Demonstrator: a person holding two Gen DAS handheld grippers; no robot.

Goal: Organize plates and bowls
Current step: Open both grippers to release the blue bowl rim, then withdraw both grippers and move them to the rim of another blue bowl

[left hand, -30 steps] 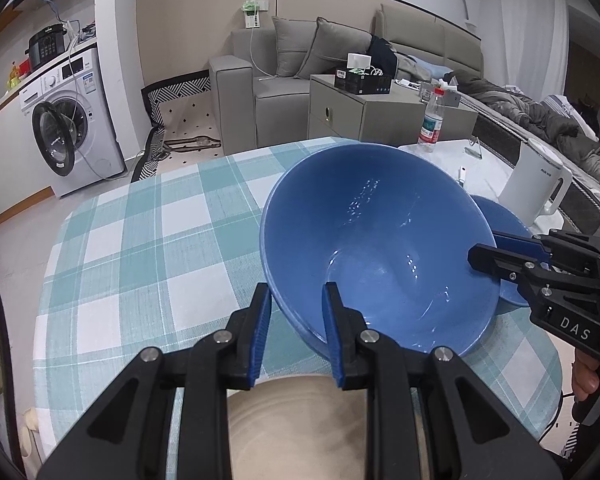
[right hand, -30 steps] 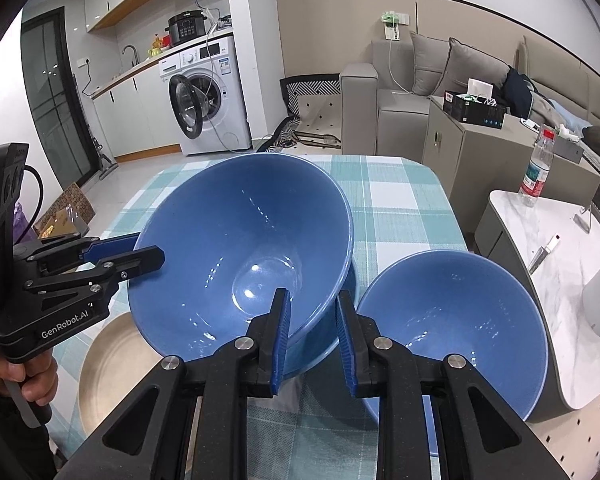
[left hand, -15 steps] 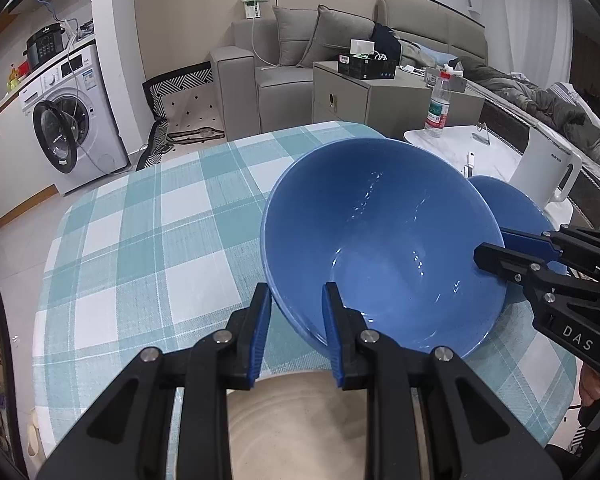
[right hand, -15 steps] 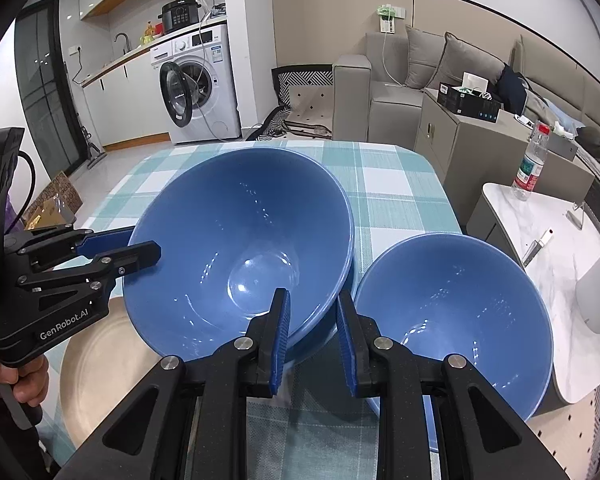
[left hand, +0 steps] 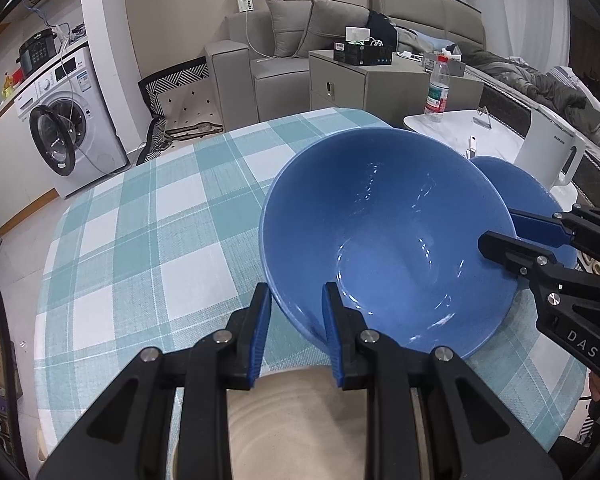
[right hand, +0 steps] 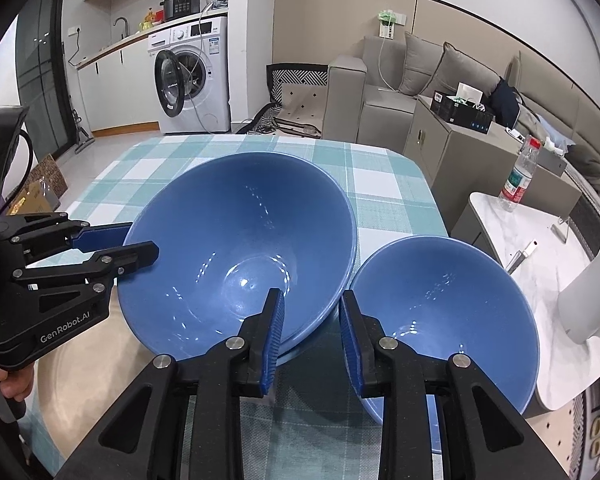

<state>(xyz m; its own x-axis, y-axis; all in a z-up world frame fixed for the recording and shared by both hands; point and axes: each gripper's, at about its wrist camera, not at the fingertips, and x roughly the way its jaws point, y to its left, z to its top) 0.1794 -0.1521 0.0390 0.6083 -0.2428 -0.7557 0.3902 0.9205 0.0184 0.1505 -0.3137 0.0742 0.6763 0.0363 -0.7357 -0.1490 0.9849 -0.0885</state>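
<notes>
The large blue bowl (right hand: 240, 248) has settled lower onto the checked worktop (left hand: 140, 240) beside the smaller blue bowl (right hand: 444, 304). Our left tool (left hand: 294, 320) pinches its rim; our right tool (right hand: 310, 320) is opening, rim between. We should release gently, keeping it level.

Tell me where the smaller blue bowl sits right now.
The smaller blue bowl sits at the table's right edge, directly right of the large blue bowl, with the white side table beyond it. In the left wrist view it peeks out behind the large bowl.
</notes>
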